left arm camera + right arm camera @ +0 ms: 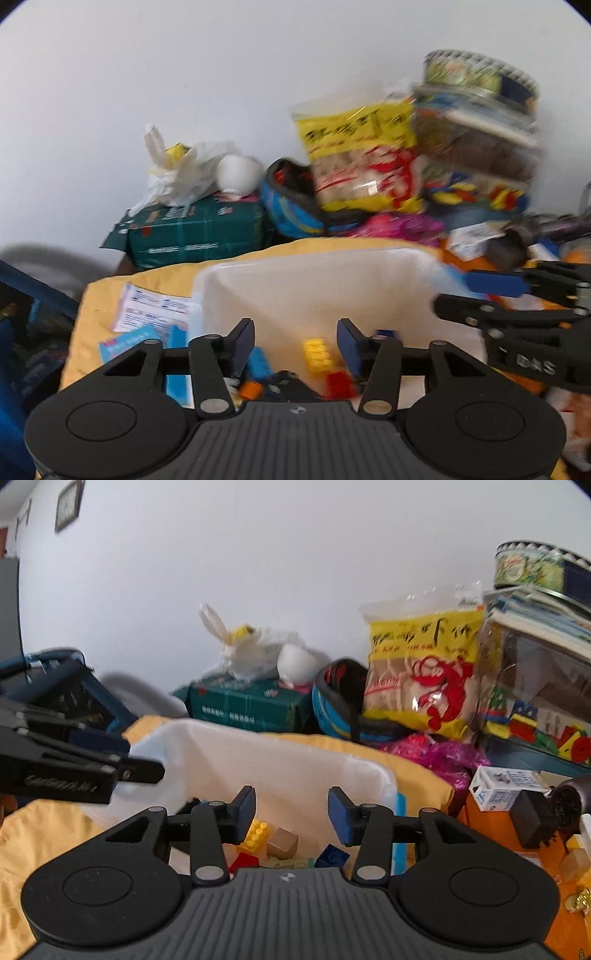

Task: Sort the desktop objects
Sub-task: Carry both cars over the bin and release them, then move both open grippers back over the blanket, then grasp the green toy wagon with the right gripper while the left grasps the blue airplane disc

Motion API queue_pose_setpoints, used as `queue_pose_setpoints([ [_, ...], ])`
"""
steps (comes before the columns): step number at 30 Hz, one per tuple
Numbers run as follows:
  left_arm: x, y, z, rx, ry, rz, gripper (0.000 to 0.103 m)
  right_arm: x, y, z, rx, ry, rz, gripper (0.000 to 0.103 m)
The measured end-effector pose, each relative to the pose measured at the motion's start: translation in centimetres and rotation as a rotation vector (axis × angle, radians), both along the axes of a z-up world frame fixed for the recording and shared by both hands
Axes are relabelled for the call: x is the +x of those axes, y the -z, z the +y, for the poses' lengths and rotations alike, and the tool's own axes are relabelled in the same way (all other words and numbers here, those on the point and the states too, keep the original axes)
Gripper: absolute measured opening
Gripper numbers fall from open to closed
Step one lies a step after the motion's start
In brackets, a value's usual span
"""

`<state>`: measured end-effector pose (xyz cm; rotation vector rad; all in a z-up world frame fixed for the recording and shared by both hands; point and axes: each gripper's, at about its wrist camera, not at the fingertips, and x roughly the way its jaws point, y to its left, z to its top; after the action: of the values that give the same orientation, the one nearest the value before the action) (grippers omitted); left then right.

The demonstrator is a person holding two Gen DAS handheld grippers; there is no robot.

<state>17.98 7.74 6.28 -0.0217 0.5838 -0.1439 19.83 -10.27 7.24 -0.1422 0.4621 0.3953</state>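
Observation:
A white plastic bin stands on a yellow cloth and holds several toy bricks: a yellow brick, a red brick, a blue brick and a tan cube. My left gripper hovers open over the bin, empty. My right gripper is also open and empty above the bin. Each gripper shows in the other's view, the right one at the bin's right, the left one at its left.
Against the wall stand a green box, a white bag, a blue helmet, a yellow noodle bag and a stacked toy box with tin. Paper packets lie left; a small carton lies right.

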Motion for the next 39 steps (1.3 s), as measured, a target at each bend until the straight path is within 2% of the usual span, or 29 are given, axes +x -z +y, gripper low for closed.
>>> queue_pose_setpoints([
  [4,-3.9,0.7,-0.8,-0.02,0.037,0.004,0.063,-2.8,-0.6,-1.3,0.073,-0.016,-0.031,0.047],
  [9,-7.2,4.0,-2.1,0.032,0.078,0.088,0.063,-6.0,0.4,-2.2,0.076,-0.045,-0.006,0.048],
  [13,-8.4,7.6,-2.9,0.041,0.093,0.205,0.063,-8.3,3.5,-2.2,-0.01,-0.078,0.058,0.048],
  [17,-9.9,10.2,-4.1,0.12,0.12,0.256,0.063,-8.9,8.1,-1.3,-0.159,-0.096,0.149,0.046],
  [19,-10.2,10.8,-4.4,0.135,0.128,0.268,0.063,-8.5,10.0,-1.1,-0.188,-0.103,0.198,0.045],
  [26,-8.8,11.0,-5.2,0.14,0.132,0.262,0.063,-5.9,12.0,0.0,-0.22,-0.121,0.224,0.04],
  [30,-8.1,11.2,-5.4,0.144,0.132,0.265,0.063,-6.1,13.2,0.3,-0.251,-0.141,0.232,0.029],
  [32,-7.6,11.3,-5.3,0.153,0.132,0.266,0.063,-6.8,12.8,-0.1,-0.233,-0.142,0.256,0.019],
  [39,-3.2,12.1,-5.1,0.17,0.105,0.243,0.063,-9.4,11.1,-1.4,-0.071,-0.123,0.41,0.019],
])
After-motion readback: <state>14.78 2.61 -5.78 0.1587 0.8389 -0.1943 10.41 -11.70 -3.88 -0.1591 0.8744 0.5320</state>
